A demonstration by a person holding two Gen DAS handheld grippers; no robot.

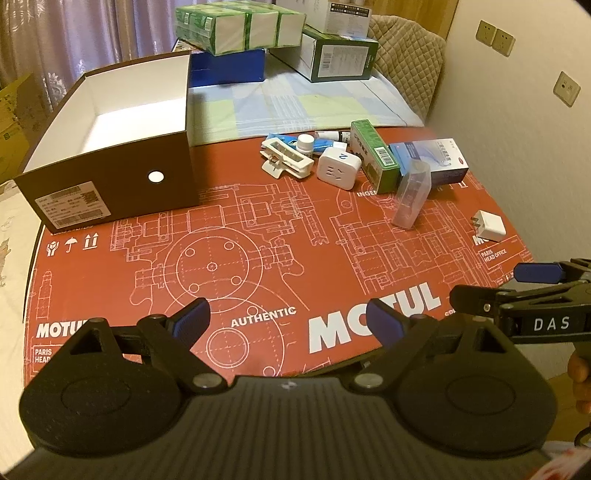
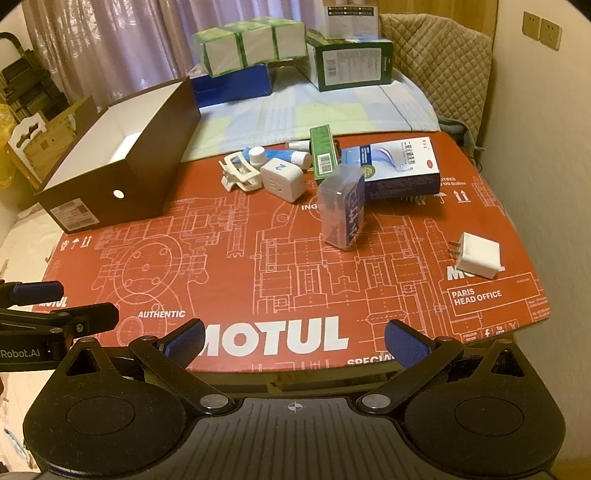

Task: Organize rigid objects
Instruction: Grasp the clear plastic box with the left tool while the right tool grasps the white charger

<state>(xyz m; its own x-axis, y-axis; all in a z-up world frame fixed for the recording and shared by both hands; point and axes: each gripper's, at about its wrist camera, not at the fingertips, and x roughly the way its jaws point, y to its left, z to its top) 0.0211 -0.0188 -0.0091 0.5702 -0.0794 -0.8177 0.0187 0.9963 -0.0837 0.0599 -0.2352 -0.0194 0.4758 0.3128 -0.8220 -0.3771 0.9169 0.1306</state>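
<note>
An open brown shoebox (image 1: 110,184) (image 2: 122,173) with a white inside stands at the left of the red mat and looks empty. Right of it lies a cluster: a white clip (image 1: 286,158) (image 2: 240,173), a white socket cube (image 1: 339,168) (image 2: 282,177), a small white bottle (image 1: 306,143) (image 2: 256,155), a green carton (image 1: 375,157) (image 2: 322,151), a blue-white carton (image 1: 439,158) (image 2: 399,166) and a clear plastic case (image 1: 412,194) (image 2: 343,206). A white plug charger (image 1: 489,225) (image 2: 478,254) lies alone at the right. My left gripper (image 1: 288,326) and right gripper (image 2: 293,339) hover open over the mat's near edge, holding nothing.
The red printed mat (image 1: 258,277) (image 2: 295,277) covers the table. Behind it, green-white boxes (image 1: 240,26) (image 2: 251,42), a blue box (image 1: 229,66) and a dark green box (image 1: 340,55) (image 2: 351,61) stack on a checked cloth. A quilted chair (image 2: 436,55) stands at the back right.
</note>
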